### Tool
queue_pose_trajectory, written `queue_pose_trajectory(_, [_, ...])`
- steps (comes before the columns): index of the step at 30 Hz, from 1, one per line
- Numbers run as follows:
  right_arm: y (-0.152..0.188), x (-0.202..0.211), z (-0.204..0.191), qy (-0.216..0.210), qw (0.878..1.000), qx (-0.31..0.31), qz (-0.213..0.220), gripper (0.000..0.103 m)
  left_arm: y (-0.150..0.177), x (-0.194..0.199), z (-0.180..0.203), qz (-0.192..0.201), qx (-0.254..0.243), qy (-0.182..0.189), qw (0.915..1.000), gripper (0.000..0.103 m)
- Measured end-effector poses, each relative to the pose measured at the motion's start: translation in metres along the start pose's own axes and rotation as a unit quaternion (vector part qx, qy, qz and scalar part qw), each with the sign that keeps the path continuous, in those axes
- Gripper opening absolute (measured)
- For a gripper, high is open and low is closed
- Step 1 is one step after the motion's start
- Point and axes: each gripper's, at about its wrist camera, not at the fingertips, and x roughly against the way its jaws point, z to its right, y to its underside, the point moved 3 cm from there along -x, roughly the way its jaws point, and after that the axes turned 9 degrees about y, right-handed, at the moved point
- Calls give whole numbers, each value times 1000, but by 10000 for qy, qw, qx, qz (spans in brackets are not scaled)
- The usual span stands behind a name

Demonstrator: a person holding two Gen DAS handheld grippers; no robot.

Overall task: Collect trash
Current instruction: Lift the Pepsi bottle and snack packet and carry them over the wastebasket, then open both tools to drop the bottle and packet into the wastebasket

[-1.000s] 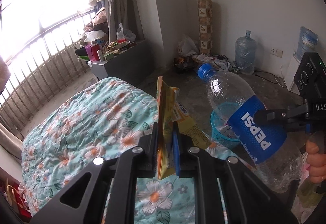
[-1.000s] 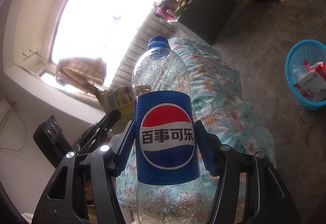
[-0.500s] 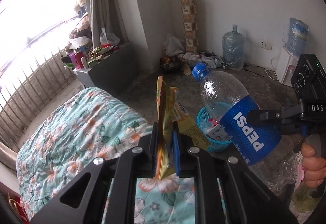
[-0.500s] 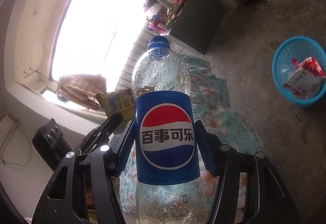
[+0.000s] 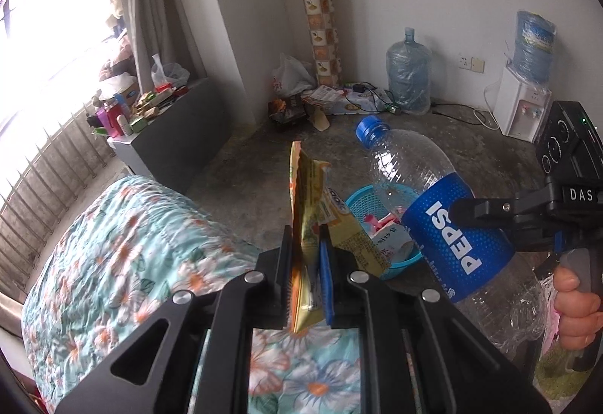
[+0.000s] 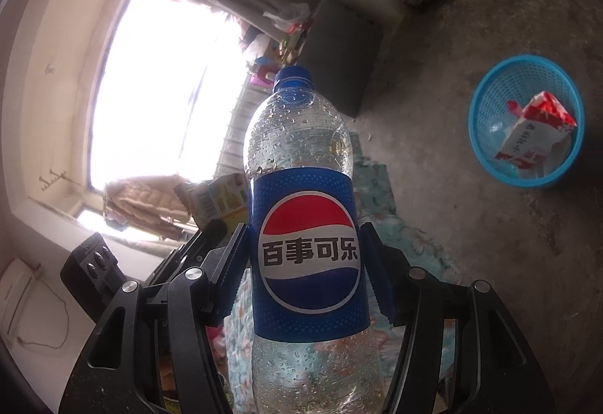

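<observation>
My left gripper (image 5: 306,244) is shut on a yellow snack wrapper (image 5: 307,203) that stands up between its pads, over the edge of a floral bedcover. My right gripper (image 6: 305,255) is shut on an empty Pepsi bottle (image 6: 301,188) with a blue label and blue cap. From the left wrist view the bottle (image 5: 444,222) leans in from the right, clamped by the right gripper (image 5: 475,212). A blue mesh basket (image 6: 490,112) sits on the concrete floor with a red-and-white packet (image 6: 535,135) inside; in the left wrist view the basket (image 5: 361,199) lies just beyond the wrapper.
A bed with a floral cover (image 5: 120,240) fills the lower left. A grey cabinet (image 5: 177,135) with clutter stands by the window. Against the far wall are a water jug (image 5: 409,75), a water dispenser (image 5: 522,105), bags and cables. A hand (image 5: 576,304) holds the right gripper's handle.
Both grippers have travelled across the bed's edge toward the basket, which now appears closer and larger. Each wrist rolled slightly. The grips on the wrapper and the bottle are unchanged.
</observation>
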Motion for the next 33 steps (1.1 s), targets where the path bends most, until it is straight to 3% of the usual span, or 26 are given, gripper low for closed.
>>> queue_pose_trajectory(19, [-17,4,70,309,9944,-988,229,56,-25,-115,37,-825,-140,762,9936,12])
queue_pose_trajectory(29, [-27,19,136,954,9793,-1689,578,56,-27,-204,23,-1748,267,1117,9779,13])
queue_pose_trajectory(33, [-29,14,155,1246,9717,-1927,559,56,-27,-246,21,-2153,539,1289,9665,13])
